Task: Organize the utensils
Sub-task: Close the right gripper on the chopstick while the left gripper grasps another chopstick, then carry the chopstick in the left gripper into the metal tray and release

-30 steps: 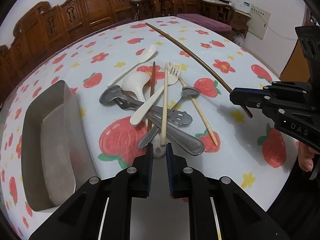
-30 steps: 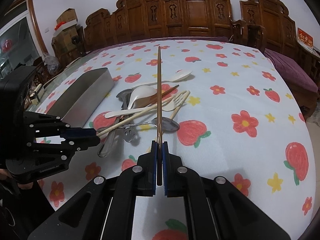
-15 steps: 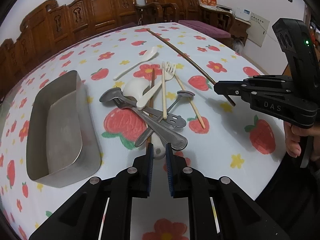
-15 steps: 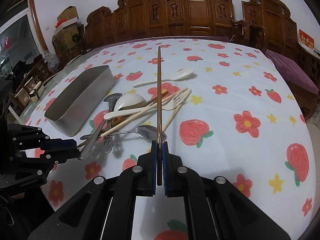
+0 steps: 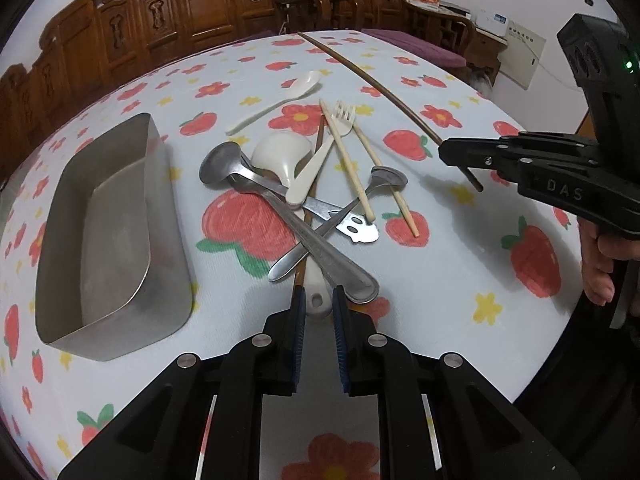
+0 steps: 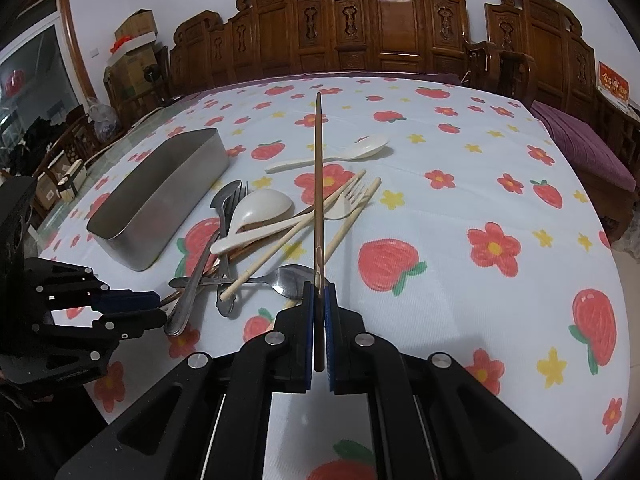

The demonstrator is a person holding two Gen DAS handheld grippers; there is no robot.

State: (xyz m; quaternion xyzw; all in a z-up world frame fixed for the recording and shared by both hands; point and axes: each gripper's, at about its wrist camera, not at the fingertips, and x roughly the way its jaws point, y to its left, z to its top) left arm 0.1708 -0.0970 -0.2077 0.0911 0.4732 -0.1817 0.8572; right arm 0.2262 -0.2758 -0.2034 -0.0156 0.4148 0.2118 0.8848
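Right gripper (image 6: 319, 292) clamped on a dark brown chopstick (image 6: 318, 184), held clear above the pile, likely staged for the steel tray (image 5: 160, 216). Left gripper (image 5: 319, 300) jaws narrowly apart, straddling the white ladle spoon's handle end (image 5: 316, 300); pads don't look pressed on it. Utensil pile (image 5: 316, 208) sits just ahead of the left gripper, tray to its left.
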